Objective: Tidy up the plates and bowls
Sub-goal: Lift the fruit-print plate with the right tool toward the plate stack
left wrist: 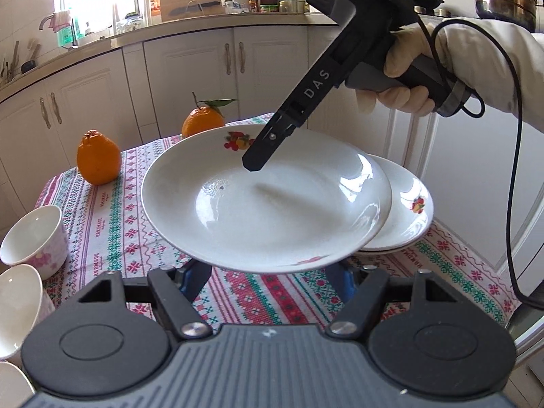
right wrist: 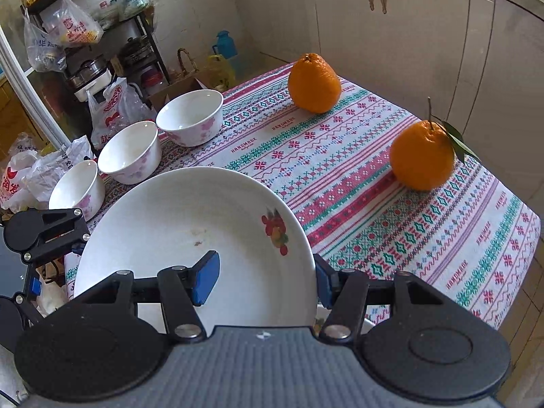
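The right gripper point(right wrist: 263, 280) is clamped on the near rim of a white plate point(right wrist: 190, 238). One blue pad lies over the plate's inner face and the other sits outside the rim at lower centre of the right wrist view. In the left wrist view one of its black fingers slants down from the upper right onto the far side of the plate, held by a gloved hand point(left wrist: 404, 68) with a cable point(left wrist: 513, 170) looping down the right edge.

The plate hangs above the cloth point(right wrist: 374, 224), tilted. Its right rim overlaps a stack point(left wrist: 408, 217) of like plates that rests near the table's right edge in the left wrist view.

The left gripper point(left wrist: 268, 273) is at the bottom of its own view, its fingers spread and hidden under the plate's near rim. I cannot tell whether its pads press on the plate.

Three bowls point(right wrist: 131, 151) line the table's left edge in the right wrist view, the nearest just beside the plate's rim. Two oranges point(right wrist: 314, 83) stand well apart towards the far and right edges. A broad band of patterned cloth lies open between them and the plate. Cabinets run close behind the table's far edge.
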### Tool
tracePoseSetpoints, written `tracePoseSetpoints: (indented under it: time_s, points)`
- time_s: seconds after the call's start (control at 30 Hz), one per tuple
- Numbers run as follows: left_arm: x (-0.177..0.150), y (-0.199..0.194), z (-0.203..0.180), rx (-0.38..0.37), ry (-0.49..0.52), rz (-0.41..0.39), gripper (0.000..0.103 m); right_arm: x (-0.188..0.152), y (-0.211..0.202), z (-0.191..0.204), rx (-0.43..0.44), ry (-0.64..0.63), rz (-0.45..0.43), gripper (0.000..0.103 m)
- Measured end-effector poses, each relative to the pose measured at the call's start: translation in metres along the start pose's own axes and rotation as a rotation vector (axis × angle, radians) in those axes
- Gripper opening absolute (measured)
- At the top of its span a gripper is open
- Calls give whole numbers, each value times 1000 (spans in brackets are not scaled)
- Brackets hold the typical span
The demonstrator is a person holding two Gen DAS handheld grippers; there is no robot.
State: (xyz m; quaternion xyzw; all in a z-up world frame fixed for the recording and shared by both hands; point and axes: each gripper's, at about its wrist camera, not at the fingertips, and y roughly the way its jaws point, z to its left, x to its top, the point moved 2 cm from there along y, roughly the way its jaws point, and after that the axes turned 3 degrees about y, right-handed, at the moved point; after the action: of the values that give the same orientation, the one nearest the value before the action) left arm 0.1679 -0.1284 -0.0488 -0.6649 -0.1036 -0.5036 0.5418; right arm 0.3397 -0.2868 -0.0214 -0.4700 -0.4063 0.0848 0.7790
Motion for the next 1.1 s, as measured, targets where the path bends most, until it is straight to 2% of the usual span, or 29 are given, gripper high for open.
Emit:
tracePoseSetpoints:
  time_s: [0.57, 1.1]
  points:
    - [8, 25, -35, -165, 101, 45, 73, -62, -28, -22, -72, 119, -19, 64]
    - [10, 44, -45, -207, 123, 91, 73, -89, -23, -44, -71, 178, -20, 64]
